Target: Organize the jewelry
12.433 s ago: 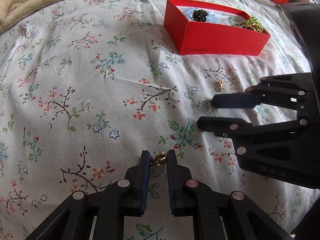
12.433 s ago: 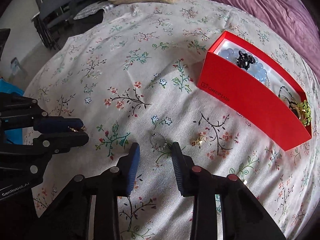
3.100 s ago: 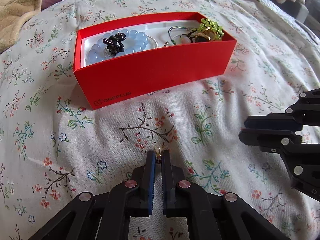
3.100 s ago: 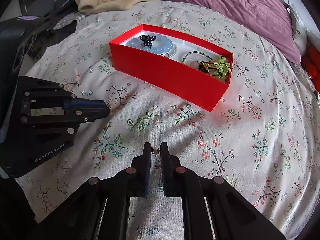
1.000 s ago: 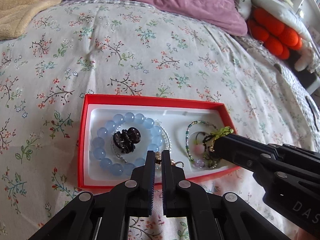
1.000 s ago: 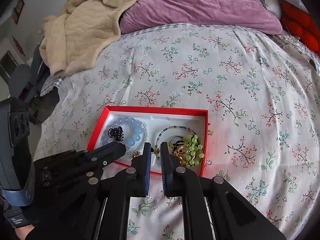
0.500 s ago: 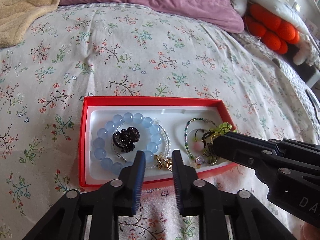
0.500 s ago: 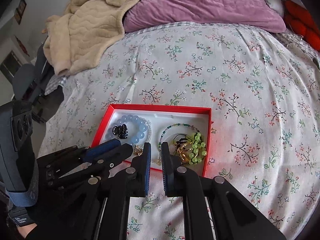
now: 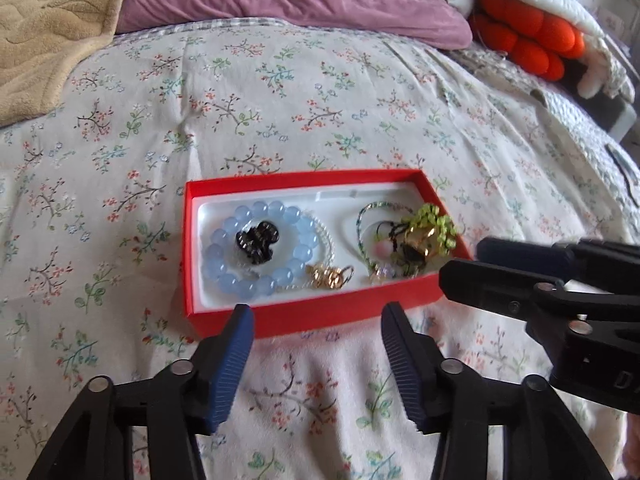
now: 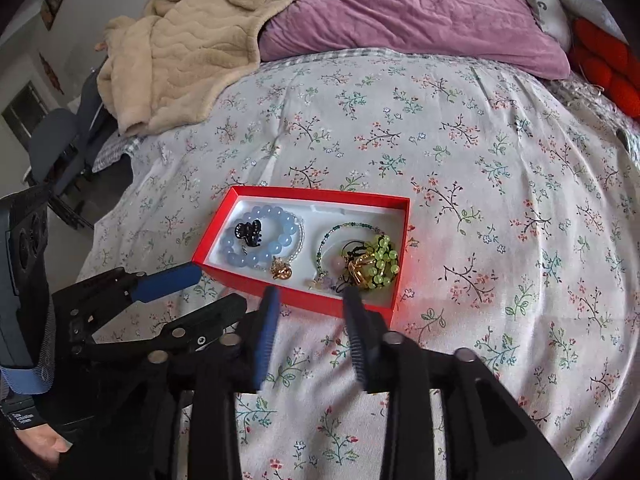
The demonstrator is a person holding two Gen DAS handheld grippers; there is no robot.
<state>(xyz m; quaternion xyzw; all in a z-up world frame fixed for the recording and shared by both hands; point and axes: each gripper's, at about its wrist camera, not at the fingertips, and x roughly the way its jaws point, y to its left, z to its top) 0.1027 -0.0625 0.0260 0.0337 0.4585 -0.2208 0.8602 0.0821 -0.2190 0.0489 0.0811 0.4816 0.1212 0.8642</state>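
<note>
Both tongs wide and empty: left gripper (image 9: pixel 316 316) and right gripper (image 10: pixel 310 300) hover at the near wall of the red box (image 9: pixel 320 318). Gold earrings (image 9: pixel 330 276) lie inside, near side, clear of my fingers.

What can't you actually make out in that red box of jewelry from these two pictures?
- Gold pieces beside the blue bead bracelet: left view is motion-blurred, right view too small; how many there are is unclear.
- Tangle of green beads: strands overlap, so what lies beneath is hidden.
- Near inside wall of the red box: the right gripper covers part of it.
- Right gripper in the left view: cut off by the frame edge.
</note>
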